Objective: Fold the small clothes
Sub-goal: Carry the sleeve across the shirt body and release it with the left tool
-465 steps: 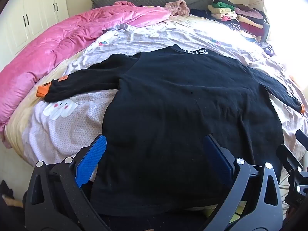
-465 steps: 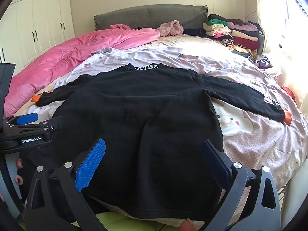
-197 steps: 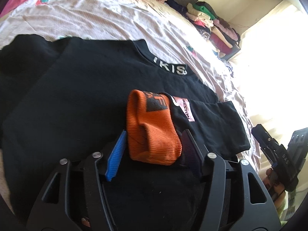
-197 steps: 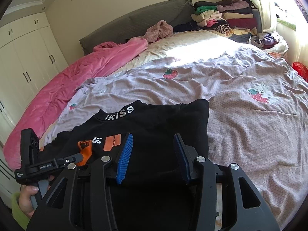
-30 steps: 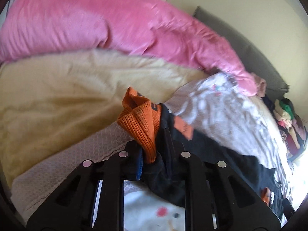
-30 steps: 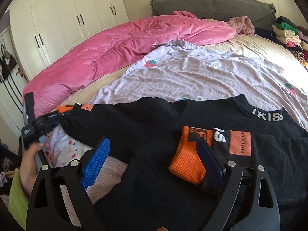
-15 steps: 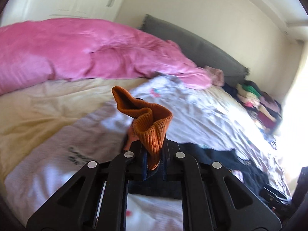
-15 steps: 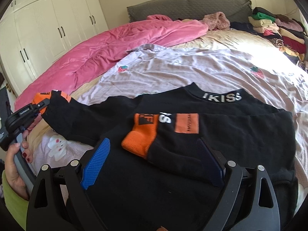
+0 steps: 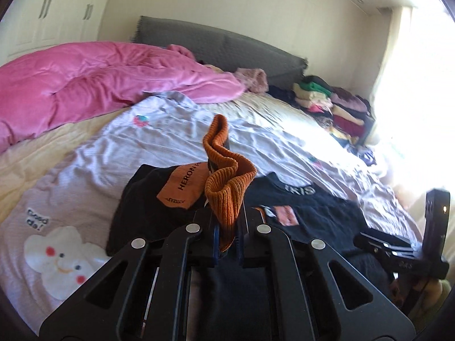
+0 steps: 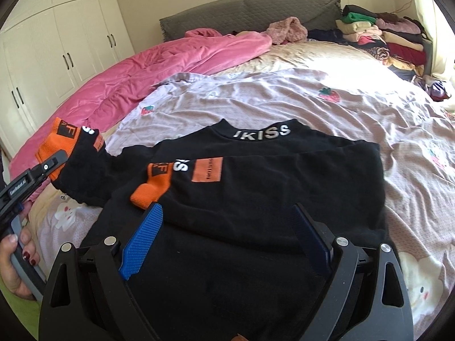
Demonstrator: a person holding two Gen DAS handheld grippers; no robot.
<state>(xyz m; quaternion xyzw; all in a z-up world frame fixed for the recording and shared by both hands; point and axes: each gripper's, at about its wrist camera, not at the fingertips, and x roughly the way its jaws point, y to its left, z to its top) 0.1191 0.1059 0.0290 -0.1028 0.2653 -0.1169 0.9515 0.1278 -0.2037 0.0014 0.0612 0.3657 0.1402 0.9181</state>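
1. Two grippers work over a black sweater [image 10: 256,193] lying on the bed [image 10: 284,96].
2. Left gripper [image 9: 227,227] fingers pinch the sweater's orange cuff [image 9: 227,187], lifted off the bed at the left.
3. Right gripper [image 10: 227,238] fingers stand spread above the sweater's near middle, gripping nothing.
4. One sleeve lies folded across the chest.

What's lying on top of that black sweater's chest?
One sleeve lies folded across the black sweater, its orange cuff near the open right gripper. The chest beneath is covered, so any print there cannot be seen.
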